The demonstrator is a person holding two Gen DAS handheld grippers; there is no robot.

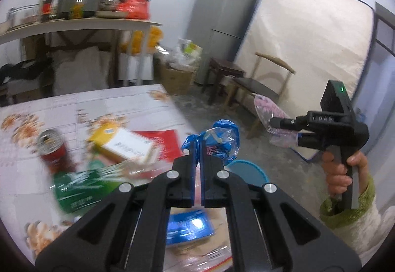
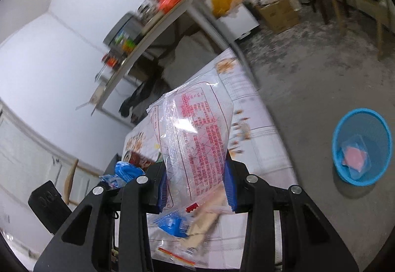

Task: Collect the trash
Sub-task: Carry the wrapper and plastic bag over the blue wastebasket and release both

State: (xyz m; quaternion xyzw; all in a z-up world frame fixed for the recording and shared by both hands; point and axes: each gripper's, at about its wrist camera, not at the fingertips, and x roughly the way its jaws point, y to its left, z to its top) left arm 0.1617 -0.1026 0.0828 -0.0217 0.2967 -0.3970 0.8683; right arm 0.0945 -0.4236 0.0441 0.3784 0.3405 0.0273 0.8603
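Trash partly collected: one pink packet lies in the blue mesh bin [image 2: 361, 146], crumpled blue wrapper [image 1: 219, 141] pinched in nearly closed left hand-held gripper [image 1: 197, 148], clear red-printed plastic bag [image 2: 195, 133] held between wider-set jaws of right hand-held gripper [image 2: 197, 188], red can [image 1: 53, 151], boxes and packets left on floral counter [image 1: 111, 106].

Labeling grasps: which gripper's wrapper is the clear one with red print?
The right gripper holds it: a flat clear plastic wrapper with red print. The left gripper is shut on a crumpled blue wrapper instead.
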